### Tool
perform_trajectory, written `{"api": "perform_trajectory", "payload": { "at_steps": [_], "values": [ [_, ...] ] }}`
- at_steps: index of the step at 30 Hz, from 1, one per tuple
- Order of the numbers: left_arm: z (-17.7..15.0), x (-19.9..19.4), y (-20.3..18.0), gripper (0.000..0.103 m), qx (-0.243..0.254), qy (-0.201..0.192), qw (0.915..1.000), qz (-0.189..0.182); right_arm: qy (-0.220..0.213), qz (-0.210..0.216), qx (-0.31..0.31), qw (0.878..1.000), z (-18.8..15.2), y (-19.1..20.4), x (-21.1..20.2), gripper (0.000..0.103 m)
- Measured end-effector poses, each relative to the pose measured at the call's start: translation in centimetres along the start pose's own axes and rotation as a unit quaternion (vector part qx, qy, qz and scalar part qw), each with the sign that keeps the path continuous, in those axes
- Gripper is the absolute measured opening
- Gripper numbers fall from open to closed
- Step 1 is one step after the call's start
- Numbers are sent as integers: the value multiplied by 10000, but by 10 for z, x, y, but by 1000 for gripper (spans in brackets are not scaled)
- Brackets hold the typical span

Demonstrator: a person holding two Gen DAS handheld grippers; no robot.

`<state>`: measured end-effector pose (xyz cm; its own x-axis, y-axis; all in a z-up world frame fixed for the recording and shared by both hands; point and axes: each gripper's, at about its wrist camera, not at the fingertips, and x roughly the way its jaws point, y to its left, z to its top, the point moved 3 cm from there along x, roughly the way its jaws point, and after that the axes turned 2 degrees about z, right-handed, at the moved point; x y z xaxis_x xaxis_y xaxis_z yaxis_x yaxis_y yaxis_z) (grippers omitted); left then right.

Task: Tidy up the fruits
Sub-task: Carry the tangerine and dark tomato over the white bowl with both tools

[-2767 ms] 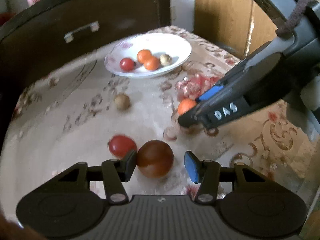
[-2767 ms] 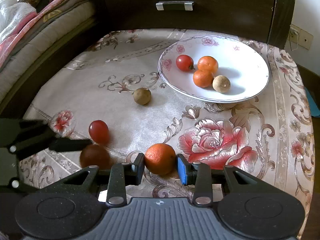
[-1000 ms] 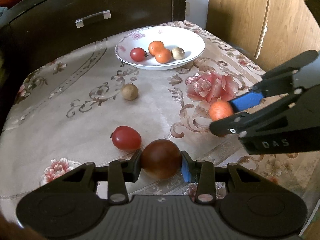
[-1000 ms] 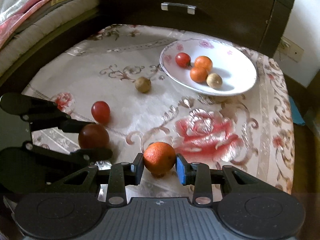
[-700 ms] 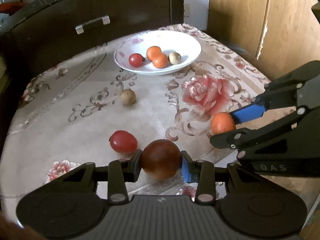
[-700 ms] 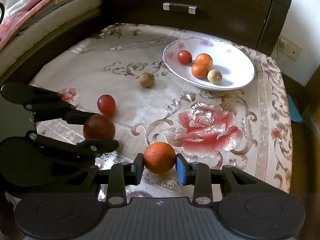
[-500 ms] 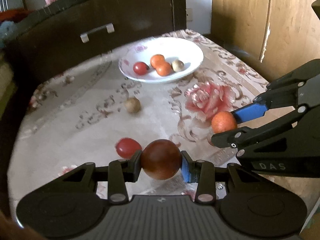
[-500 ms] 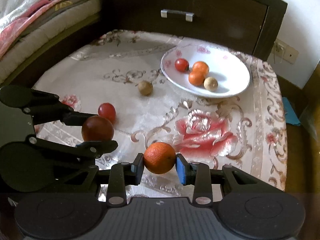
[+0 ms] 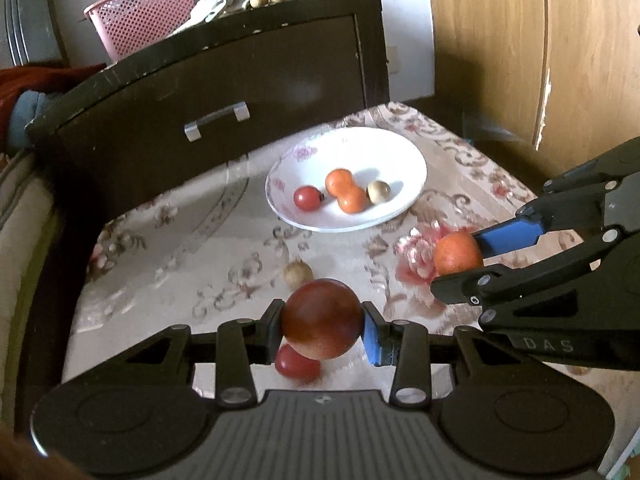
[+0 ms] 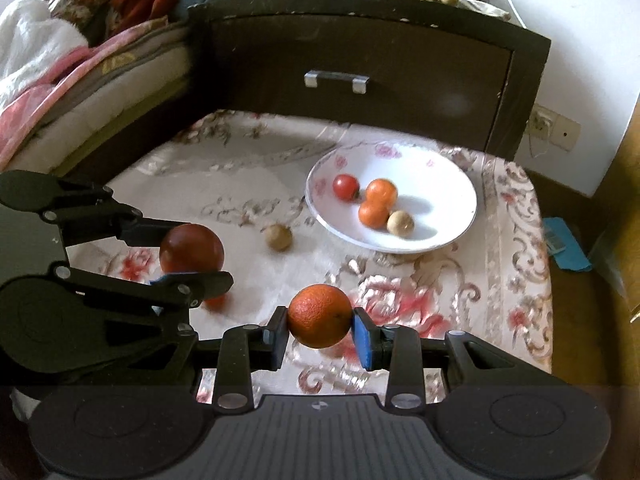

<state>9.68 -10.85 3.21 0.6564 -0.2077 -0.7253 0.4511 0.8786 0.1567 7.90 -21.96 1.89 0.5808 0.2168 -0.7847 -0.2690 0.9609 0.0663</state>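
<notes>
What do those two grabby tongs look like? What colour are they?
Both tongs are black plastic. Each has a wide grey ribbed base with two round black discs, and thin jointed bars with small silver screws. The left tongs have one blue fingertip pad and one black one; so do the right tongs. White letters "DAS" are printed on the side of the right tongs. No cables or sleeves show.

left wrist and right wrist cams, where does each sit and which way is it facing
Left wrist: rides the left tongs, looking along the fingers across the floral table toward the white plate; shows its own fingers clamping a dark red fruit.
Right wrist: rides the right tongs, facing the same plate; shows its fingers clamping an orange.
Shared: each sees the other tongs, the plate, the loose brown fruit and the dark drawer.
</notes>
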Motion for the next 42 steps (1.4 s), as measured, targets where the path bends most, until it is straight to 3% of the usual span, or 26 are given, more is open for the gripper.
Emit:
{"api": "perform_trajectory", "payload": {
  "at_steps": [30,42],
  "values": [
    [64,77,4,47,118,-132,9998,-72,-184,-225,445,9986,54,-63,46,30],
    [65,108,4,47,84,41,9998,-154,23,-180,365,9992,55,-75,74,30]
  ]
}}
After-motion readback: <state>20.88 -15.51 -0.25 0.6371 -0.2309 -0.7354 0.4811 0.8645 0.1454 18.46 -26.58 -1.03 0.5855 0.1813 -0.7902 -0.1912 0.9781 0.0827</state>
